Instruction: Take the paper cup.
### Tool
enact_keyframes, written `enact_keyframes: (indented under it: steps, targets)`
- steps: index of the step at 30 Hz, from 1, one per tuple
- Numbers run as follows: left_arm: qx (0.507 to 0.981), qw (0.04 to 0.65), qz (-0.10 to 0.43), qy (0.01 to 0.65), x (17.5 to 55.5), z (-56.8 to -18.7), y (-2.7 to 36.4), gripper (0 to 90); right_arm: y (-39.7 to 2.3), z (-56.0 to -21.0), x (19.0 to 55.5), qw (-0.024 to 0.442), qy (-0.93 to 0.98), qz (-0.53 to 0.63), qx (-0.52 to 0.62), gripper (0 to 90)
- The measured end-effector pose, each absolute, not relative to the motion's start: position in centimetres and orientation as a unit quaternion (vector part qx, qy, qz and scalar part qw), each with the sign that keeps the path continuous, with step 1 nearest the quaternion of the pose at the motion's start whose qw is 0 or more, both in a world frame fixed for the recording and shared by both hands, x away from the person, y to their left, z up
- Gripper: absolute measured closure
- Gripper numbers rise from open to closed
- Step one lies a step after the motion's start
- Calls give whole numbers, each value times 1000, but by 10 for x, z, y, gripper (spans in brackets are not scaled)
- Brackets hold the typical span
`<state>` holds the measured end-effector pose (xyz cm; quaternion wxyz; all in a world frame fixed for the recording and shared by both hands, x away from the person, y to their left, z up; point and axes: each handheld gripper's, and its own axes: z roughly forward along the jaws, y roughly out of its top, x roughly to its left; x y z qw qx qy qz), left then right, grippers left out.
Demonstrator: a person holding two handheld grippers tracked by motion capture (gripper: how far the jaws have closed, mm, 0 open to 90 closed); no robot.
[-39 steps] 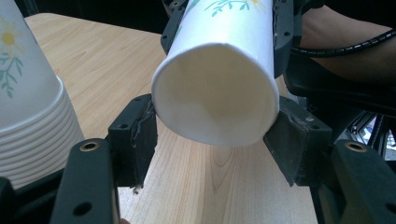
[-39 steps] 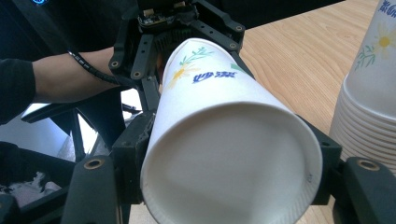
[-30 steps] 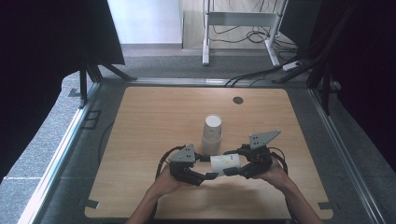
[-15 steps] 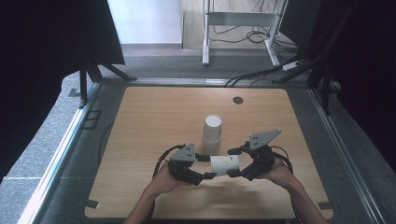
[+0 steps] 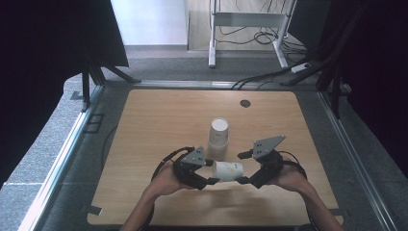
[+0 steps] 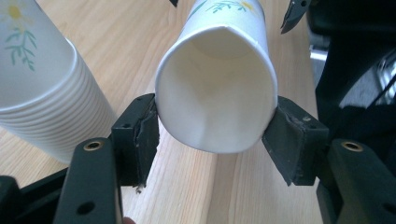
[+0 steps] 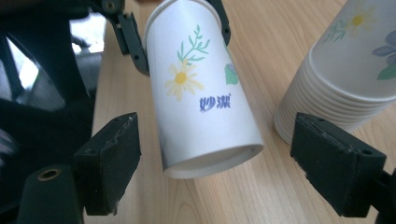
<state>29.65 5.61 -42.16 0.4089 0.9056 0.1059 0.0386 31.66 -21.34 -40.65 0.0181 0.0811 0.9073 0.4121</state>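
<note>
Lying on its side between the two hands, the white paper cup with a daisy print (image 5: 227, 171) hangs just above the light wooden table (image 5: 159, 120), its long axis running left to right. The left gripper (image 5: 210, 174) pinches the cup's open rim from both sides, hard enough to squash it slightly out of round. The right gripper (image 7: 236, 175) faces the cup's closed base; its jaws have just been opening and now stand clear on either side of the cup, pads not touching. So the cup's weight sits with the left hand alone. Just beyond, on the far side, stands the upside-down stack of matching paper cups (image 5: 219, 138), well within reach of either gripper
</note>
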Motion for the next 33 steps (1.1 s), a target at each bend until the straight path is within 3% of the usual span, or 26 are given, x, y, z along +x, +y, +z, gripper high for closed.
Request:
enact_keyframes:
  steps: [13, 33]
  targets:
    - [940, 328, 43, 78, 301, -408, 39, 372, -189, -415, 311, 26, 942, 328, 58, 151]
    - [958, 278, 41, 47, 305, -403, 18, 368, -165, -424, 308, 44, 967, 251, 18, 343]
